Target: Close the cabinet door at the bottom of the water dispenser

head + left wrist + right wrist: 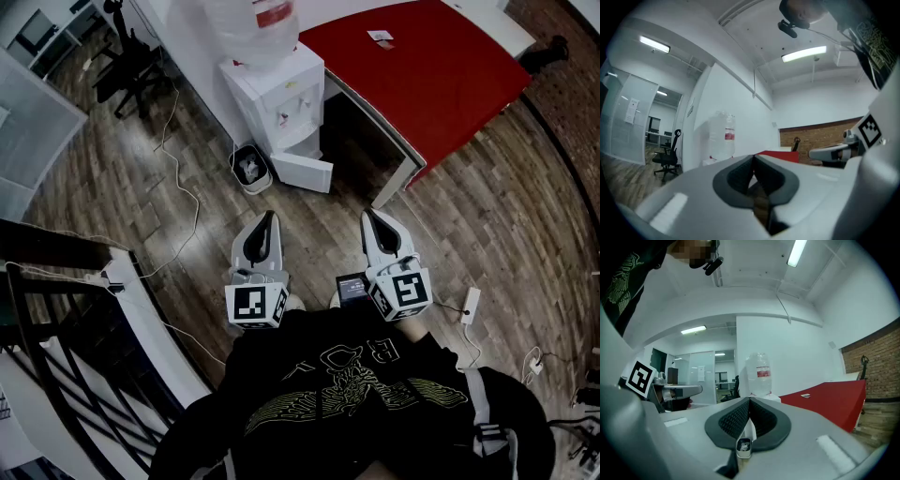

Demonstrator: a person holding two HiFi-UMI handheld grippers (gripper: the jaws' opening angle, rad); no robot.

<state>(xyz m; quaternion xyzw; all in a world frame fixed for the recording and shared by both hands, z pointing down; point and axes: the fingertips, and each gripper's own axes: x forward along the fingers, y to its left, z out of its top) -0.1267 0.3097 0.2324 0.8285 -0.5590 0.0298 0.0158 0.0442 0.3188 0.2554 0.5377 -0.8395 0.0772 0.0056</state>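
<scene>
The white water dispenser (281,94) stands against the wall with a clear bottle (258,23) on top. Its bottom cabinet door (302,172) hangs open, swung out over the floor. My left gripper (270,217) and right gripper (368,216) are held side by side in front of my chest, some way short of the dispenser. Both point level toward it. Each is shut, with nothing between its jaws. The left gripper view shows its closed tips (753,157) below the bottle (723,136). In the right gripper view the tips (749,399) meet under the bottle (759,373).
A red table (422,66) stands right of the dispenser. A small bin (251,167) sits at the dispenser's left foot. Cables trail over the wooden floor, and a power strip (469,305) lies at the right. An office chair (127,66) is far left; a black railing (56,309) is nearby.
</scene>
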